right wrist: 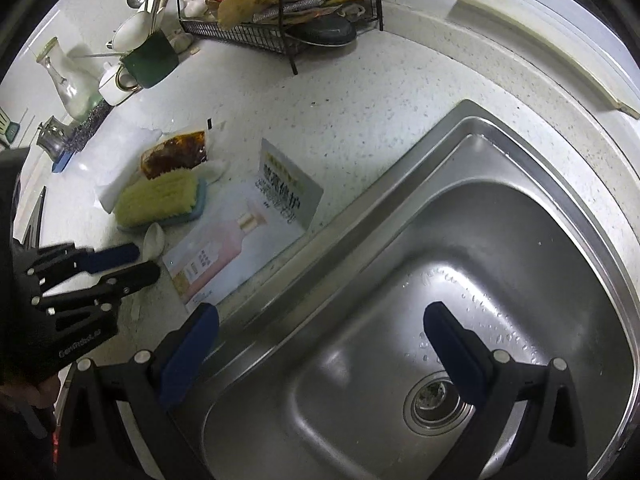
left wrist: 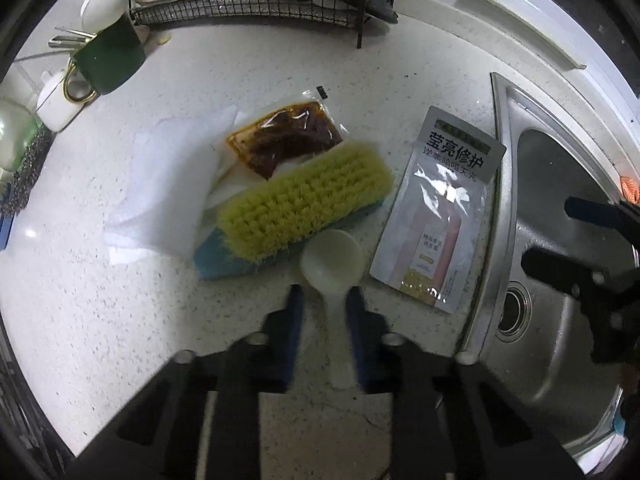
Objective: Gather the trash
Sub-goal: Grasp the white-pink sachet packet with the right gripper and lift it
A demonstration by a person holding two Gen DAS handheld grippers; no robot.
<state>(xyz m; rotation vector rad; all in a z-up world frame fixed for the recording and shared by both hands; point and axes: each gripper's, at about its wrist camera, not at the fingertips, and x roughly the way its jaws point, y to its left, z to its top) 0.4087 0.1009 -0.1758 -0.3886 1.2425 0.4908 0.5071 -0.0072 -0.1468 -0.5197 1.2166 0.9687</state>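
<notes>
A white plastic spoon [left wrist: 332, 266] lies on the speckled counter [left wrist: 120, 300], bowl away from me, and my left gripper [left wrist: 325, 289] is shut on its handle. Just beyond lies a yellow-bristled scrub brush [left wrist: 304, 200] on a blue base. It rests partly on a brown sauce packet [left wrist: 284, 136] and crumpled white tissue [left wrist: 168, 184]. A silver printed pouch [left wrist: 440, 208] lies flat to the right by the sink rim. My right gripper [right wrist: 320, 312] is open over the steel sink [right wrist: 500, 240] with nothing between its fingers. The right wrist view shows the left gripper [right wrist: 146, 262] behind the spoon [right wrist: 154, 238].
At the back stand a black wire dish rack [left wrist: 248, 4] with food and packets, and a green mug [left wrist: 110, 58] holding utensils. A white cup [left wrist: 56, 104] and a glass bottle [right wrist: 66, 80] stand at the left. The sink drain [right wrist: 434, 400] lies below the right gripper.
</notes>
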